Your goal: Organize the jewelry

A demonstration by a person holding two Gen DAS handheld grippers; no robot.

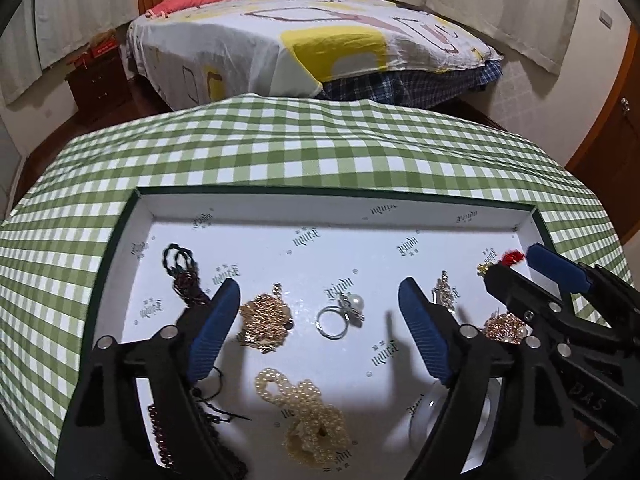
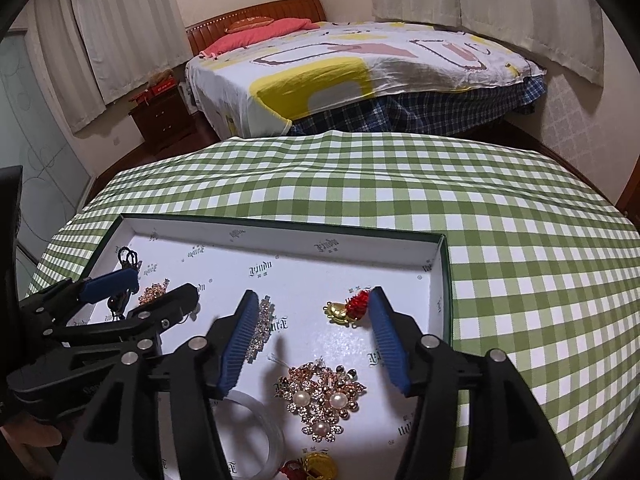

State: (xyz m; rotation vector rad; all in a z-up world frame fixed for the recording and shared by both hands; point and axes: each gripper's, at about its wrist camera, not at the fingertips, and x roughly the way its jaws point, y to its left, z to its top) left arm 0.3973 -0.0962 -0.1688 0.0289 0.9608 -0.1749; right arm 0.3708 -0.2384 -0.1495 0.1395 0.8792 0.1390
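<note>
A shallow white box (image 1: 336, 210) with a dark green rim lies on the checked table and holds the jewelry. In the left wrist view my left gripper (image 1: 320, 296) is open above a pearl ring (image 1: 344, 314), with a gold chain cluster (image 1: 264, 320) to its left and a pearl bracelet (image 1: 308, 416) below. Dark bead strings (image 1: 184, 276) lie at the left. In the right wrist view my right gripper (image 2: 314, 304) is open over a rose-gold pearl brooch (image 2: 320, 398). A red and gold charm (image 2: 348, 308) lies by its right finger, a rhinestone clip (image 2: 262, 328) by its left finger.
A clear bangle (image 2: 256, 432) lies at the box's near edge, and a gold and red piece (image 2: 316, 466) sits at the bottom. The green checked cloth (image 2: 520, 260) covers the table around the box. A bed (image 2: 340, 68) stands behind the table.
</note>
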